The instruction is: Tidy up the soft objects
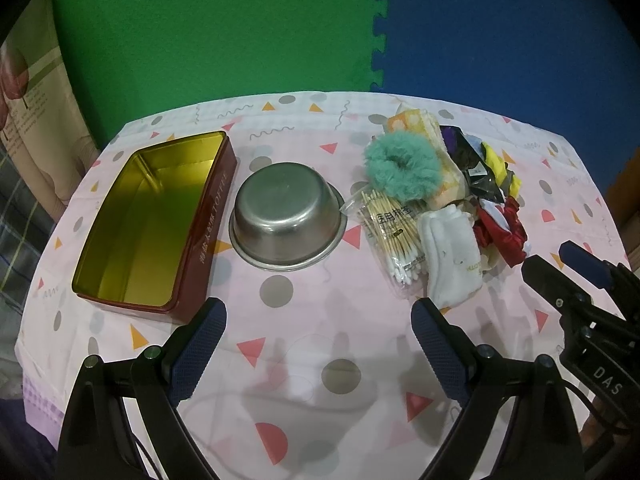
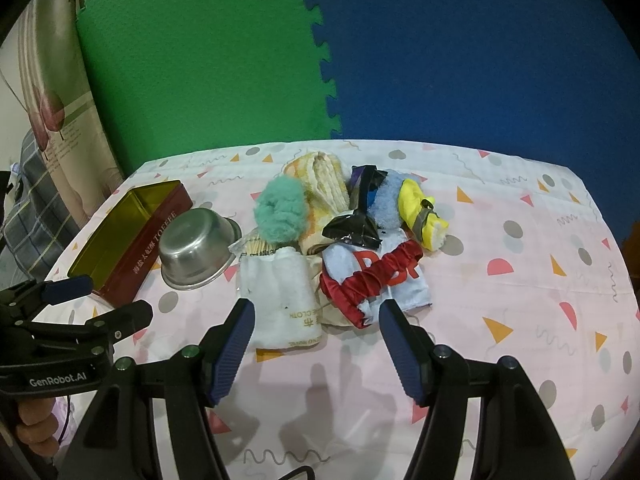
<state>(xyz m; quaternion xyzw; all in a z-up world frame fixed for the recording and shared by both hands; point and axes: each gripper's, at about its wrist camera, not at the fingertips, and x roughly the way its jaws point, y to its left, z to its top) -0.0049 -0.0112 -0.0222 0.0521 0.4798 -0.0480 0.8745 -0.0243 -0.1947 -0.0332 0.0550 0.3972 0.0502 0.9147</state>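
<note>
The table (image 1: 304, 344) under its pink patterned cloth has a broad bare stretch across the lower middle of both views. Its far edge meets the green and blue foam mats, and its left edge drops off toward a plaid fabric.

In the left wrist view the open red tin (image 1: 152, 220) sits at left with its gold inside showing. The upturned steel bowl (image 1: 286, 216) lies just beside it, apart from the pile. The soft things crowd at centre right: a teal fluffy scrunchie (image 1: 402, 168) on an orange-white towel (image 1: 412, 120), a white folded cloth (image 1: 452, 256), a red satin scrunchie (image 1: 502, 232), and a bag of cotton swabs (image 1: 394, 232) touching the white cloth.

The left gripper (image 1: 318, 320) hangs over bare cloth, jaws spread wide and holding nothing. The right gripper (image 2: 312, 316) is likewise parted and empty. Its tips look close to the near edge of the white cloth and red scrunchie, though contact is hard to judge through the fisheye. A hand (image 2: 34, 428) shows at lower left of the right wrist view.
</note>
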